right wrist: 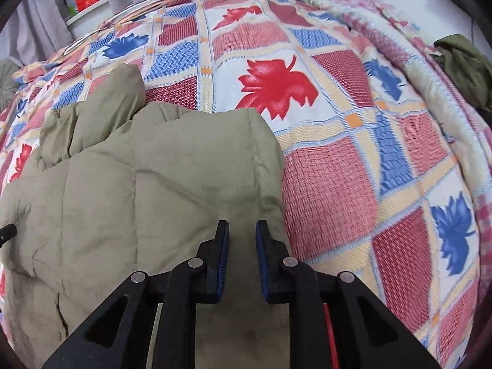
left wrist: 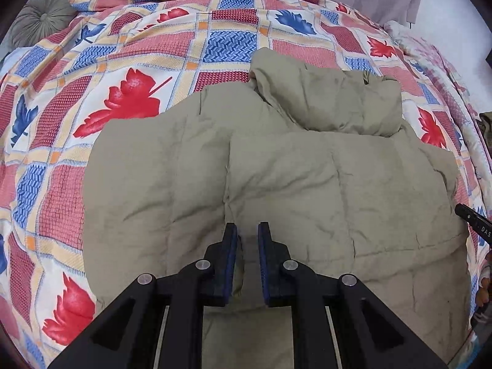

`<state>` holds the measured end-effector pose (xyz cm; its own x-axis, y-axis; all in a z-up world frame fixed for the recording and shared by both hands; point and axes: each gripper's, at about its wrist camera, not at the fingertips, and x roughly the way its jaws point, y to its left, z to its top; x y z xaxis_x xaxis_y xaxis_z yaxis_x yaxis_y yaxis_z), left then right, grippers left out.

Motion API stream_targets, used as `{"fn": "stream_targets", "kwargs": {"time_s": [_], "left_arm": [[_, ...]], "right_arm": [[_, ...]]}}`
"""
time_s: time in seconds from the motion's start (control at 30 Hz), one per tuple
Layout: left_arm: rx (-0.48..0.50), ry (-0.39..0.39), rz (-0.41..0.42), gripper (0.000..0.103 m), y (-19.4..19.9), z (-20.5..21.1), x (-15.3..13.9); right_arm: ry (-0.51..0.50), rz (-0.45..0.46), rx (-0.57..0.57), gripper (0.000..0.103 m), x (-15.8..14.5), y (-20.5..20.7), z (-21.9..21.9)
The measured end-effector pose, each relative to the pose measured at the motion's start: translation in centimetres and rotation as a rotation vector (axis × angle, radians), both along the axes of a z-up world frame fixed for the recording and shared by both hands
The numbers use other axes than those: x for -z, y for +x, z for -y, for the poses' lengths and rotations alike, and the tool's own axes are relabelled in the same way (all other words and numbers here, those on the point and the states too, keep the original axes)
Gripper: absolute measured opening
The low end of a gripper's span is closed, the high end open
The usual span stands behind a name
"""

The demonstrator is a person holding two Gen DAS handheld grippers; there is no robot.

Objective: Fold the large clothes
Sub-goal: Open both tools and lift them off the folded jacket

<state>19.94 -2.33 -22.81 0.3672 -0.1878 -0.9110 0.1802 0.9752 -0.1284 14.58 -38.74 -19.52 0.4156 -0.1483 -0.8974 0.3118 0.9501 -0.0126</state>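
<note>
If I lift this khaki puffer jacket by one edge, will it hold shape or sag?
The khaki puffer jacket will probably sag: its hood already slumps in soft folds. Its quilted, puffy panels suggest it is light for its bulk and may spring back from a fold. The woven bedspread looks textured, so dragging may catch rather than slide.

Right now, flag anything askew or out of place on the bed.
The jacket lies rumpled, its hood bunched up at the far end. A dark green cloth sits crumpled at the bed's right edge. Nothing looks damaged.
</note>
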Motion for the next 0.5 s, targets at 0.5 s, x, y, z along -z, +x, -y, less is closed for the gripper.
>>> {"fn": "stream_targets", "kwargs": {"time_s": [0.5], "left_arm": [[-0.027,0.080,-0.050,0.016,-3.7,-2.8,-0.8]], "right_arm": [[0.065,-0.058,0.024,0.021,-1.6,-5.5,-1.3]]}}
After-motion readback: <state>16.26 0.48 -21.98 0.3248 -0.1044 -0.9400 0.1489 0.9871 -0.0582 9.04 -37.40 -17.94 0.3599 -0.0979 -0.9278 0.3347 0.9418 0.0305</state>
